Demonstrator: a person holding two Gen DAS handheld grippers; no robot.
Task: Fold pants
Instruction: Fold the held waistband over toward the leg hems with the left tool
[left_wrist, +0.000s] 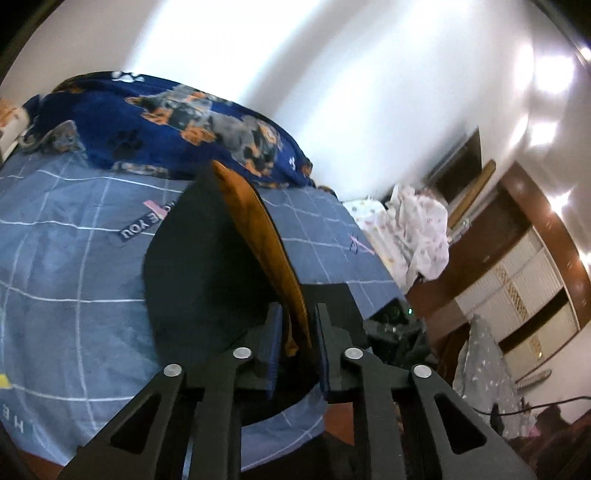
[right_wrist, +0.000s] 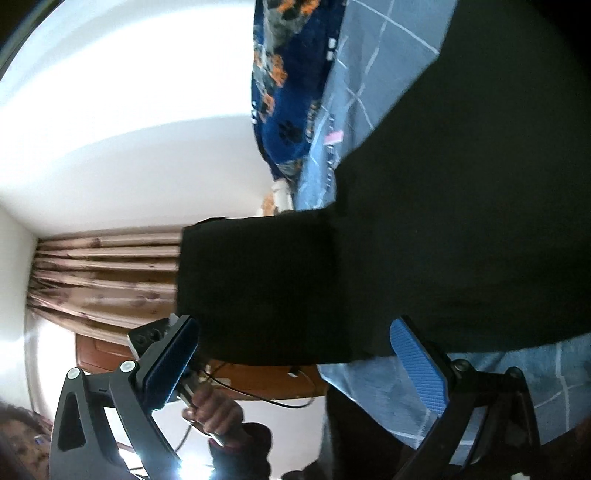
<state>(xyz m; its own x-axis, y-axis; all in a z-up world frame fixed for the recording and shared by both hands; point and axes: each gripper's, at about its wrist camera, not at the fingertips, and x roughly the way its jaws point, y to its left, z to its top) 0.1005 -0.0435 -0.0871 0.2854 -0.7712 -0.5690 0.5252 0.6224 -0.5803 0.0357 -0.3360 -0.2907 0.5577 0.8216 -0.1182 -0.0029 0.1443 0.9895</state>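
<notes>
Bed (left_wrist: 74, 258), blue grid sheet, fills most of my left view. Dog-print blanket (left_wrist: 166, 125) heaped at its far end, against the white wall. Pants (left_wrist: 207, 280), black with an orange-brown lining showing, lie on the sheet and rise up into my left gripper (left_wrist: 297, 350). Its jaws are clamped on that lifted edge. My right gripper (right_wrist: 295, 365) has jaws wide apart, nothing pinched; pants (right_wrist: 443, 221) just beyond the pads. A hand (right_wrist: 218, 413) shows low in the right view.
</notes>
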